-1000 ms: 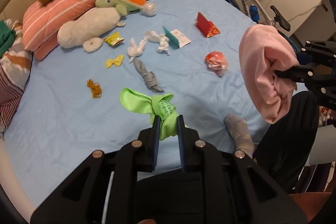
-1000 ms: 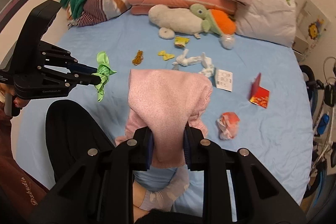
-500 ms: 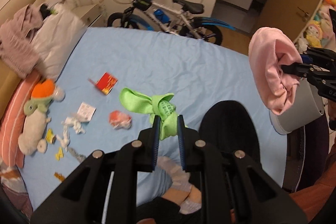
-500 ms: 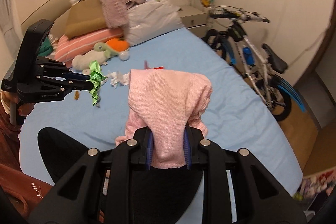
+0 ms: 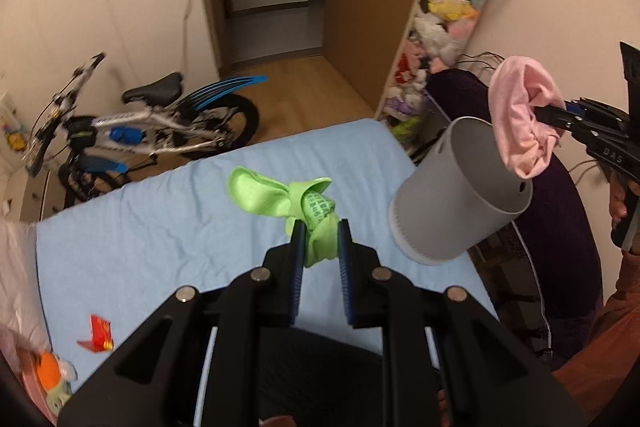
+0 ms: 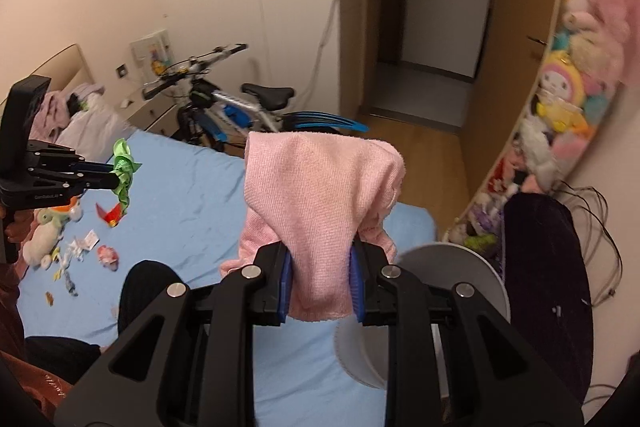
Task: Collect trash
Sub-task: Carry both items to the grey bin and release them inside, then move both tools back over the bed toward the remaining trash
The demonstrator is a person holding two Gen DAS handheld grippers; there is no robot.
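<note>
While scraps of litter still dotted the blue bed [image 5: 160, 227], both hand-held tools were already loaded: the left gripper [image 5: 319, 239] had its jaws clamped on a knotted green cloth [image 5: 292, 203], and the right gripper [image 6: 320, 281] had its jaws clamped on a folded pink cloth [image 6: 320, 195]. Seen from the left wrist, the pink cloth hung at the rim of a grey bin [image 5: 460, 195] that sat tilted at the corner of the bed, its open mouth turned up toward the two tools; the green cloth was held over the sheet just beside it. Both pieces looked soft, light and limp, draping freely around the blue pads, so a pinch on a bunched fold or knot would likely serve, and neither seemed fragile or slippery. Release over the bin's mouth appeared to be the step in hand, with the light bin perhaps prone to tipping if nudged. Farther up the bed lay a red wrapper [image 6: 110, 215] and crumpled paper [image 6: 107, 254], near a plush toy [image 6: 44, 231], with a bicycle [image 6: 240, 107] parked behind.
</note>
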